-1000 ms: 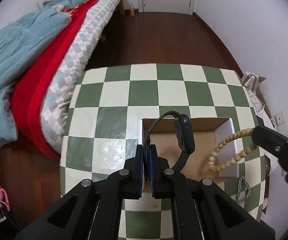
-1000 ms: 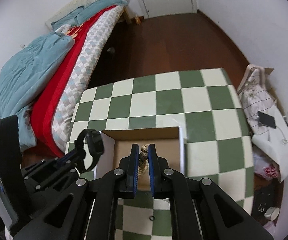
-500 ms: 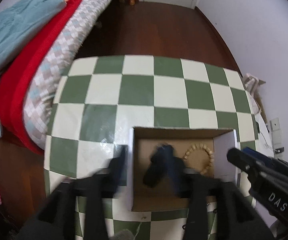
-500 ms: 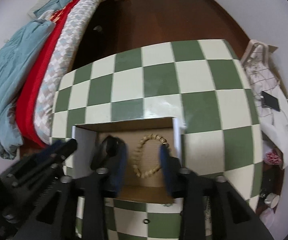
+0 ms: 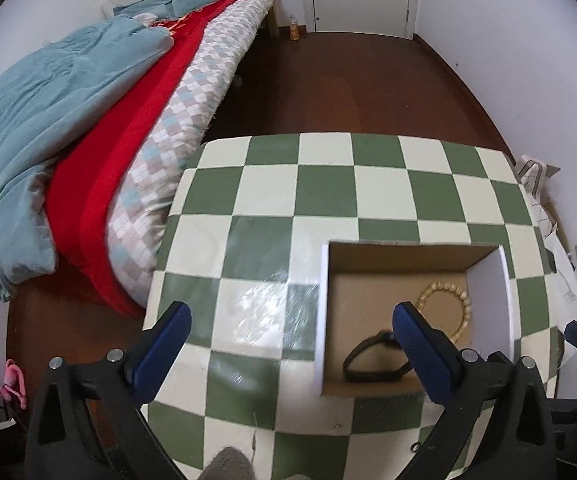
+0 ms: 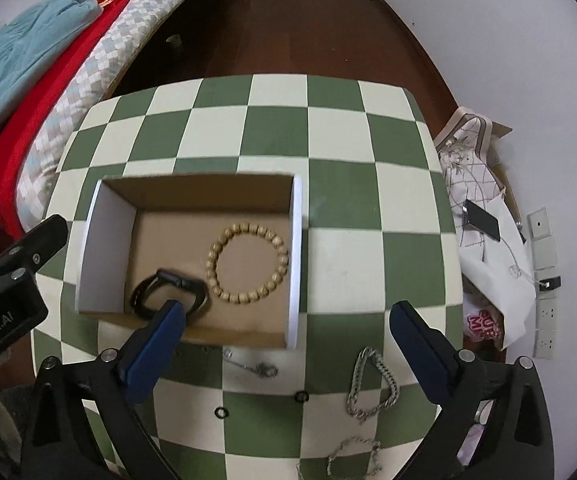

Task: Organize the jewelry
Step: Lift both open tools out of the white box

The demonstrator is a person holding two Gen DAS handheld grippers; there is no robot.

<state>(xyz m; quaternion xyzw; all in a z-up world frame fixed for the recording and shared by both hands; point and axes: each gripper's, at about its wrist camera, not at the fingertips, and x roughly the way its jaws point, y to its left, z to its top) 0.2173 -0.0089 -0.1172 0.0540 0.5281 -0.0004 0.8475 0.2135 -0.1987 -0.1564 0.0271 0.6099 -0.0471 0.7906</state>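
cardboard box [image 6: 294, 240] already holds the wooden bead bracelet [image 6: 248, 262] and black band [image 6: 168, 290], while silver chains [image 6: 372, 384] wait on the checkered surface [image 6: 328, 148] under both empty, wide-spread tongs, left [image 5: 292, 344] and right [image 6: 288, 340].

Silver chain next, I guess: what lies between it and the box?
Only bare checkered tabletop separates the silver chain from the box, per the right wrist view.
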